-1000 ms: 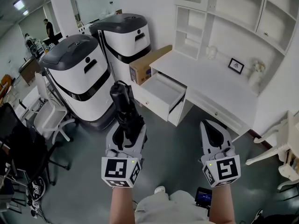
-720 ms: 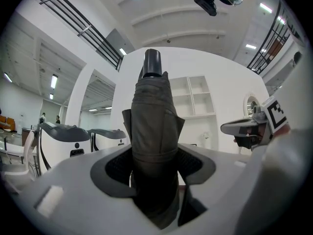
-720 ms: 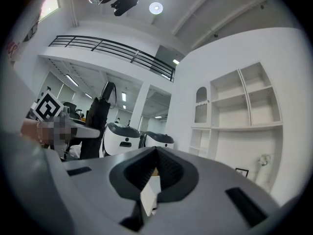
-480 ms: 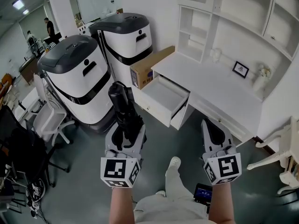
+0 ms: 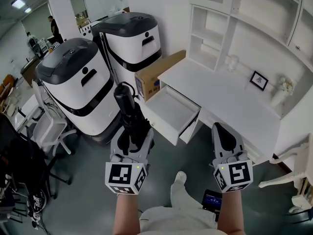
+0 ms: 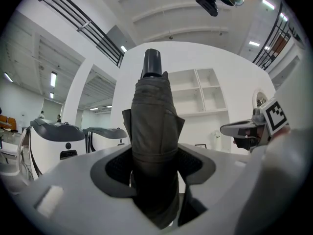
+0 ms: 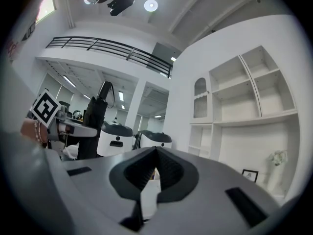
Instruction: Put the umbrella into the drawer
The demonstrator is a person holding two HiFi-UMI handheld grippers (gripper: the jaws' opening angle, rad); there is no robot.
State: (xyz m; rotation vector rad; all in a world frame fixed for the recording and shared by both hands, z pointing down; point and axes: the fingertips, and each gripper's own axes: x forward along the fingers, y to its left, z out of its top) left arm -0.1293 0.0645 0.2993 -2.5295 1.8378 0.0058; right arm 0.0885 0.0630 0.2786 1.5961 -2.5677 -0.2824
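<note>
A folded dark grey umbrella (image 5: 129, 116) stands out of my left gripper (image 5: 132, 142), which is shut on it; in the left gripper view the umbrella (image 6: 152, 131) fills the gap between the jaws, its black cap on top. The open white drawer (image 5: 171, 112) juts from the white desk (image 5: 230, 99), ahead and to the right of the umbrella, and looks empty. My right gripper (image 5: 224, 140) is held level beside the left one, jaws together with nothing between them (image 7: 155, 168). In the right gripper view the umbrella (image 7: 96, 124) shows at the left.
Two large white and grey machines (image 5: 80, 82) (image 5: 132, 38) stand left of the drawer. A cardboard box (image 5: 157, 73) is wedged between the nearer machine and the desk. White shelves (image 5: 244, 28) rise above the desk with a small framed picture (image 5: 259, 80). Chairs (image 5: 46, 131) crowd the left.
Both grippers have come closer to the desk, the drawer now larger and nearer. The umbrella stays in the left gripper's grip. A foot has stepped forward below.
</note>
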